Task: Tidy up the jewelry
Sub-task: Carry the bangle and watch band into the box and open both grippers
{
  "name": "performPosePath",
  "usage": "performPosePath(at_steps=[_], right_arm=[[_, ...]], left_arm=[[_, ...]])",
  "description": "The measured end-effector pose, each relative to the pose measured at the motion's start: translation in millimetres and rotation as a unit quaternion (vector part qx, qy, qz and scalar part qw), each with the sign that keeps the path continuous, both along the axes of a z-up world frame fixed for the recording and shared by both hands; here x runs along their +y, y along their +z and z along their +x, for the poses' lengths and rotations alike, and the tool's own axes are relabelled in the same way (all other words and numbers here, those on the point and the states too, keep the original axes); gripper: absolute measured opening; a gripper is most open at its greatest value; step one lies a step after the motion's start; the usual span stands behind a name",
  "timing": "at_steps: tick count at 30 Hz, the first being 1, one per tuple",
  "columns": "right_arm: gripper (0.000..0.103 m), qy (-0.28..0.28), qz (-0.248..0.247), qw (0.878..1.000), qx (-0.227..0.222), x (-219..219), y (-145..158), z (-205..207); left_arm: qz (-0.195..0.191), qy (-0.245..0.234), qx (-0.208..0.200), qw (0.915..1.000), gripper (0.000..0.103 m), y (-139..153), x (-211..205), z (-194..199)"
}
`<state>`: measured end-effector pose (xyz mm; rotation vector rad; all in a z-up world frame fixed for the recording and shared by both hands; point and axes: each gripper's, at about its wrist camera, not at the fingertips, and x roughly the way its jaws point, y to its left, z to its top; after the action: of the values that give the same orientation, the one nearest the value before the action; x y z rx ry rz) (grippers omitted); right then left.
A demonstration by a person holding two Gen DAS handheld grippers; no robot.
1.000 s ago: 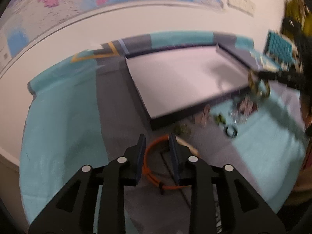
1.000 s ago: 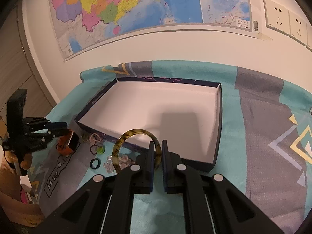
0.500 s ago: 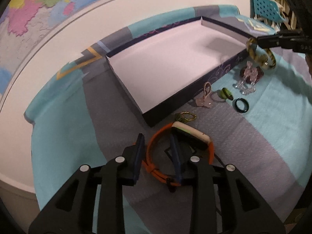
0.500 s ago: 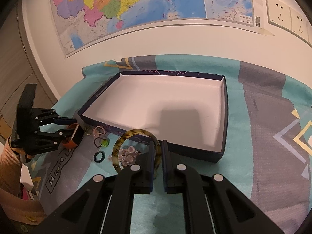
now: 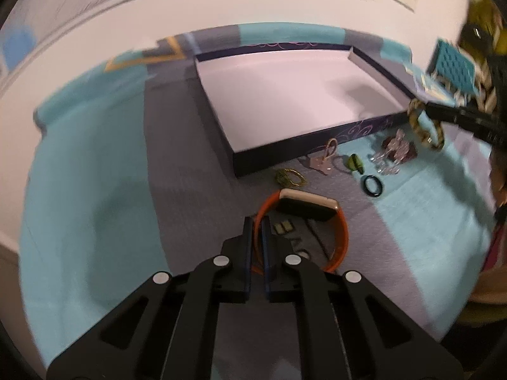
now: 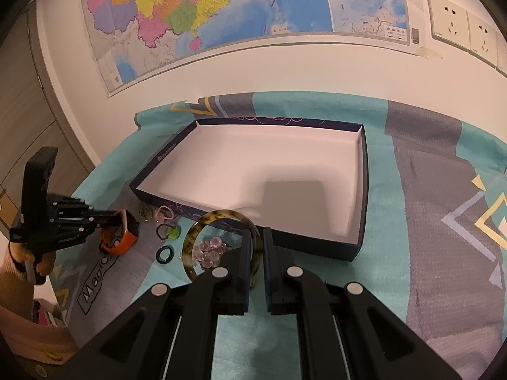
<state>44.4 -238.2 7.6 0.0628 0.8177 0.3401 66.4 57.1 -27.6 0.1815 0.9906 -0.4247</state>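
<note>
Box point(image 6: 363, 171) sits on the cloth point(image 6: 437, 253) — small rings point(image 6: 166, 255) lie just before its near-left wall.

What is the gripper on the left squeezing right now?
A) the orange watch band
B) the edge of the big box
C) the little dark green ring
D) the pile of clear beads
A: the left gripper is shut on the orange watch band, its fingers pinching the strap at the side of the loop.

Wall map point(image 6: 221, 9), sockets point(image 6: 450, 22), white wall point(image 6: 253, 69)
</note>
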Motion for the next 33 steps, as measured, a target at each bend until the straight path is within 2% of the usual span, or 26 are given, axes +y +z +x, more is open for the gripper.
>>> performPosePath(at_steps=[4,8,14,20,24,33], right_arm=[[0.006,0.001,0.002,1.0,-0.003,-1,1,-1],[0.006,0.0,0.003,1.0,-0.01,-4,6,-1],[0.006,-0.005,0.006,1.0,-0.019,-9,15,14],[0.006,-0.009,-0.009,1.0,-0.021,-10,23,57],[0.006,-0.021,-0.013,1.0,-0.012,-10,20,93],[0.006,-0.059,-0.025,0.997,0.038,-12,-7,167]], left_arm=[[-0.045,0.03,0.0,0.9985,0.006,11,5,-5],[-0.076,0.05,-0.02,0.9956,0.006,32,6,-5],[-0.112,0.079,-0.04,0.9898,0.006,54,-2,25],[-0.125,0.111,-0.023,0.9857,0.006,47,-25,78],[-0.117,0.125,-0.008,0.9852,0.006,37,-45,111],[-0.093,0.155,0.022,0.9832,0.006,14,-67,170]])
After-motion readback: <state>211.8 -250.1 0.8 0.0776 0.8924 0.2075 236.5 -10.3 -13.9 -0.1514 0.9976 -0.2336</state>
